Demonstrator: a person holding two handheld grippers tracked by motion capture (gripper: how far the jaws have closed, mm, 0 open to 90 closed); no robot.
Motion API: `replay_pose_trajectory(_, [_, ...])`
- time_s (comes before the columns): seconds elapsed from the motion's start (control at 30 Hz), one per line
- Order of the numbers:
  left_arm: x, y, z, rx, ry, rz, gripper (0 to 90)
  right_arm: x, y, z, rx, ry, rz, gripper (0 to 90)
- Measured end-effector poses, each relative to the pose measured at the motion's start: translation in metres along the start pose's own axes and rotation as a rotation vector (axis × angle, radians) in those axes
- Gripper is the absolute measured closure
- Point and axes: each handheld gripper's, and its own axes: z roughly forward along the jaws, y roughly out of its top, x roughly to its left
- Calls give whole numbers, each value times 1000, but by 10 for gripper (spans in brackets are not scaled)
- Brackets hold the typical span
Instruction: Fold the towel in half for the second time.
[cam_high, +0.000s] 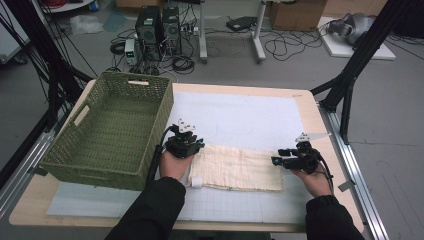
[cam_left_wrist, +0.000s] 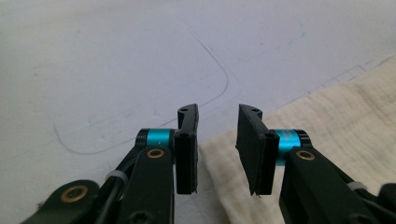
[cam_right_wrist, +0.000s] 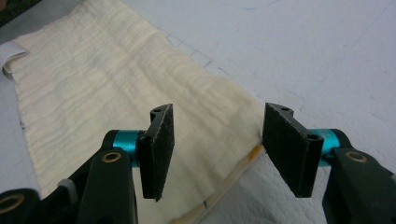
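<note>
A cream folded cloth (cam_high: 237, 167) lies flat on the white mat (cam_high: 240, 115) near the table's front. My left gripper (cam_high: 187, 142) hovers at the cloth's left end. In the left gripper view the left gripper (cam_left_wrist: 217, 116) stands open, with the cloth's corner (cam_left_wrist: 336, 112) below and to the right of the jaws and nothing between them. My right gripper (cam_high: 276, 157) is at the cloth's right end, pointing left. In the right gripper view the right gripper (cam_right_wrist: 219, 112) is open above the cloth's edge (cam_right_wrist: 93, 79), its pads clear of the fabric.
A green woven basket (cam_high: 90, 167) stands on the table's left side, close beside my left hand. A small white tab (cam_high: 196, 182) sticks out at the cloth's front left corner. Black frame posts rise at both sides of the table.
</note>
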Motion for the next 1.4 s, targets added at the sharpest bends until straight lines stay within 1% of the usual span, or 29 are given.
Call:
replay_pose_trajectory(0.07, [1, 0, 2, -6, 6, -8, 650, 0, 2, 0, -5, 3, -3, 447])
replay_pose_trajectory(0.1, [2, 0, 3, 1, 6, -15, 646, 0, 3, -1, 0, 0, -7, 448])
replay_pose_trajectory(0.17, [3, 1, 6, 15, 11, -7, 621, -3, 6, -1, 19, -18, -11, 448])
replay_pose_trajectory(0.23, [3, 1, 10, 28, 14, 0, 606, -7, 10, -1, 22, -25, -2, 449])
replay_pose_trajectory(0.27, [3, 1, 12, 30, 5, -6, 593, -9, 12, -1, 25, -28, 2, 451])
replay_pose_trajectory(0.33, [3, -1, 17, 53, 11, 1, 591, -13, 13, 3, 26, -18, 7, 466])
replay_pose_trajectory(0.37, [4, -3, 20, 72, 6, -7, 591, -14, 13, 5, 32, -17, 11, 469])
replay_pose_trajectory(0.4, [5, -4, 22, 88, 4, -6, 594, -15, 11, 9, 57, -24, 15, 481])
replay_pose_trajectory(0.43, [6, -6, 24, 106, 6, -6, 596, -16, 11, 10, 68, -22, 16, 487])
replay_pose_trajectory(0.47, [7, -7, 27, 117, -1, -14, 605, -17, 10, 12, 75, -21, 16, 493])
replay_pose_trajectory(0.5, [7, -8, 27, 115, -6, -16, 616, -17, 10, 13, 77, -17, 24, 493])
replay_pose_trajectory(0.53, [7, -7, 27, 113, 1, -29, 621, -17, 9, 15, 77, -14, 34, 493])
replay_pose_trajectory(0.6, [5, -8, 27, 110, 7, -10, 630, -17, 9, 16, 78, -16, 27, 524])
replay_pose_trajectory(0.63, [5, -8, 27, 109, 4, -3, 653, -18, 9, 15, 78, -19, 24, 554])
replay_pose_trajectory(0.67, [5, -8, 27, 110, -3, -9, 685, -18, 8, 15, 84, -25, 22, 598])
replay_pose_trajectory(0.7, [5, -8, 27, 110, -14, -10, 731, -17, 8, 14, 83, -33, 6, 624])
replay_pose_trajectory(0.77, [2, -8, 27, 107, -10, 13, 793, -15, 6, 14, 84, -43, -10, 680])
replay_pose_trajectory(0.8, [1, -8, 26, 108, -6, 23, 824, -15, 5, 13, 87, -34, -12, 715])
replay_pose_trajectory(0.87, [1, -8, 26, 105, -5, 19, 844, -15, 3, 12, 85, -29, -11, 780])
replay_pose_trajectory(0.9, [2, -9, 25, 102, -9, 17, 848, -16, 3, 12, 90, -6, -7, 805])
replay_pose_trajectory(0.93, [2, -9, 25, 103, -6, 22, 853, -16, 3, 12, 91, 3, 0, 812])
replay_pose_trajectory(1.03, [0, -7, 22, 82, 25, 39, 860, -19, 4, 12, 89, 12, 9, 825])
replay_pose_trajectory(1.13, [-2, -3, 17, 10, 46, 10, 862, -22, 7, 9, 71, -1, 25, 827])
replay_pose_trajectory(1.2, [-1, 1, 13, -41, 64, -1, 863, -23, 12, 5, 57, -11, 22, 828])
replay_pose_trajectory(1.27, [1, 7, 8, -102, 71, -14, 862, -24, 18, 0, 18, -10, 23, 827])
replay_pose_trajectory(1.3, [1, 9, 5, -121, 76, -12, 862, -23, 22, -4, -7, -17, 16, 826])
replay_pose_trajectory(1.33, [1, 10, 4, -130, 83, -8, 862, -21, 24, -7, -41, -16, 17, 826])
replay_pose_trajectory(1.37, [2, 9, 4, -123, 88, 4, 862, -20, 26, -9, -66, -12, 21, 825])
replay_pose_trajectory(1.4, [2, 7, 4, -114, 89, 9, 862, -19, 26, -8, -64, -11, 18, 825])
